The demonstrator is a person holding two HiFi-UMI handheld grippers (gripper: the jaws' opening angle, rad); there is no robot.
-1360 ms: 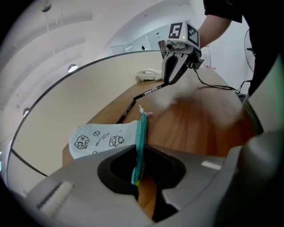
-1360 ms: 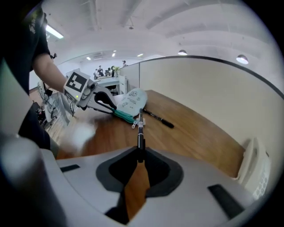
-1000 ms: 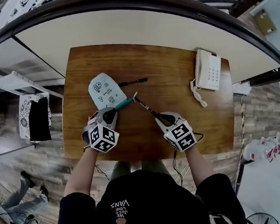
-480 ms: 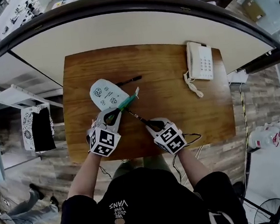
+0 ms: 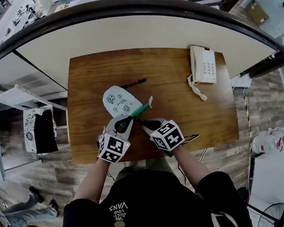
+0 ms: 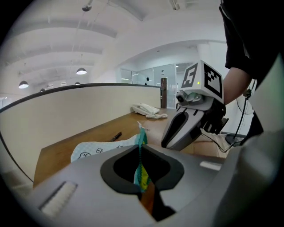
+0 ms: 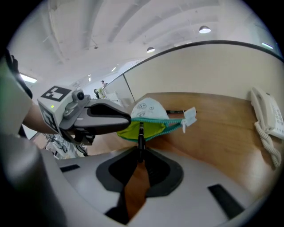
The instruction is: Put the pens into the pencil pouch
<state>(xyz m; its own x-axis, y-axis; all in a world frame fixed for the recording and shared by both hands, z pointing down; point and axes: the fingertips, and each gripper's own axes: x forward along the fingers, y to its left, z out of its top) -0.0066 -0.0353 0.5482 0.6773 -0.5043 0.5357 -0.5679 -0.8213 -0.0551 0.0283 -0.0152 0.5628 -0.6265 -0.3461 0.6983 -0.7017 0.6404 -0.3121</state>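
Pouch (image 5: 117,100): looks soft, floppy; our left tongs (image 5: 126,120) pinch its zip edge.
Pen (image 7: 140,133): looks thin, stiff, light; our right tongs (image 5: 144,123) grip its back end.

We see bright, even indoor light coming from round ceiling lamps (image 6: 80,71) overhead. The brown wooden table (image 5: 191,111) carries only soft shadows and a faint sheen. Fisheye bending curves every straight edge. Both gripper views go black at the corners, and their close foreground is soft.
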